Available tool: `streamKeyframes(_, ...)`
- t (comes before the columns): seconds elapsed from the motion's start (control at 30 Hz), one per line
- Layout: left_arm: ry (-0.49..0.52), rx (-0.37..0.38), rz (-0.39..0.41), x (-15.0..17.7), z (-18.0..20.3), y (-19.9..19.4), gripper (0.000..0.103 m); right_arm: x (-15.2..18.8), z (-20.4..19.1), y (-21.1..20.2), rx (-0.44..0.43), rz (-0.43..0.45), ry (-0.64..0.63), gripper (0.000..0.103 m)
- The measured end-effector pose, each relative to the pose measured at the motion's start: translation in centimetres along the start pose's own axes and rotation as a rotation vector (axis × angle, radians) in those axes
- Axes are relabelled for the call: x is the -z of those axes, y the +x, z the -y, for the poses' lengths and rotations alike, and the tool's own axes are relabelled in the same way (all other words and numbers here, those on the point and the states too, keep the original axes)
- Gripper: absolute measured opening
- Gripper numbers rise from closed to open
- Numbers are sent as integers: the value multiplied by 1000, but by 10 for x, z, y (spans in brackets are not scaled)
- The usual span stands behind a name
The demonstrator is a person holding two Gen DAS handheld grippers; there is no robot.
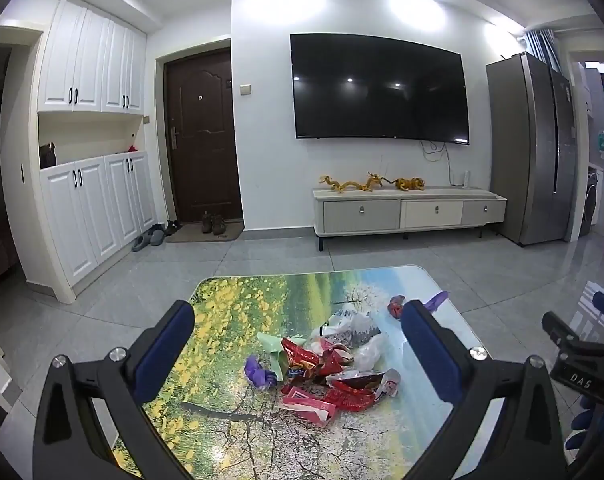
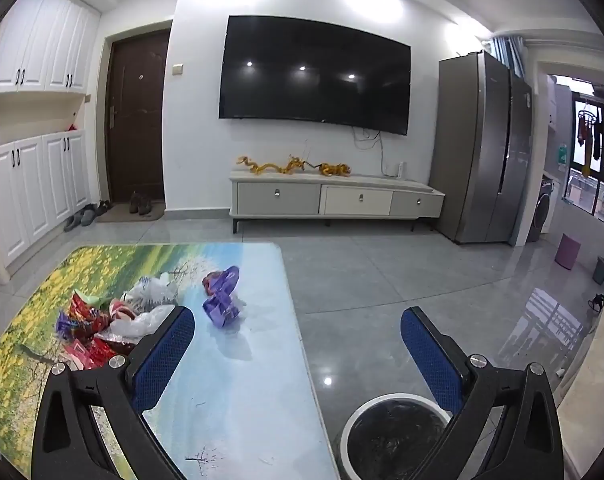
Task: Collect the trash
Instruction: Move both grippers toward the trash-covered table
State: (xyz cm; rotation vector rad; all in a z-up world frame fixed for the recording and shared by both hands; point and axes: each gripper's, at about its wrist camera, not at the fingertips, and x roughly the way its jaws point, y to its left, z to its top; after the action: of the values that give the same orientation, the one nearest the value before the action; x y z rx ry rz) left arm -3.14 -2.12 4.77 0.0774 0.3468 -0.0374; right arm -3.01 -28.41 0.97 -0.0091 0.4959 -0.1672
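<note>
Left tongs: my left gripper (image 1: 298,320) sits nearest the lens, its blue-padded fingers (image 1: 164,350) spread wide apart with nothing between them, hanging over the near half of the table.
Table: I see a low table (image 1: 222,300) with a glossy printed landscape top, yellow flowers on the left side, pale blue water on the right.
Trash heap: the trash pile (image 1: 321,364) lies on the table ahead of my left gripper, framed between its fingers but not touched; red foil wrappers, a pink packet (image 1: 307,404), a green scrap, clear plastic bags and a purple wrapper (image 1: 258,372) at its left edge.
Stray pieces: a second purple wrapper (image 2: 222,306) lies apart from the heap towards the table's right side, with a reddish crumpled piece (image 2: 210,280) just behind it.
Right tongs: my right gripper (image 2: 298,320) is also wide open and empty; its left finger (image 2: 162,356) is over the table by the heap's edge, its right finger over the floor.
Bin: a round trash can (image 2: 393,436) with a white rim and dark liner stands on the grey tiles just beside the table's right edge, below my right gripper.
Room beyond: a wall television (image 1: 379,88) hangs above a low cabinet (image 1: 409,210), with a steel fridge (image 1: 529,148) to the right.
</note>
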Motion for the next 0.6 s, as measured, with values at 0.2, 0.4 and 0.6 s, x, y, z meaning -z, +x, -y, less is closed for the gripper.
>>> streamKeyframes(0.2,-3,-12,18,-6,-5,-14,103,-1,-7,-36,55,54,-4,103)
streamKeyframes(0.4,-15,-27,38,-4,-13,-20,103,7,-16,-58,80,94,-2,103)
streamKeyframes(0.6,-24,-30,49,-5,-20,-24,103,3,-16,-66,96,108,-5,103)
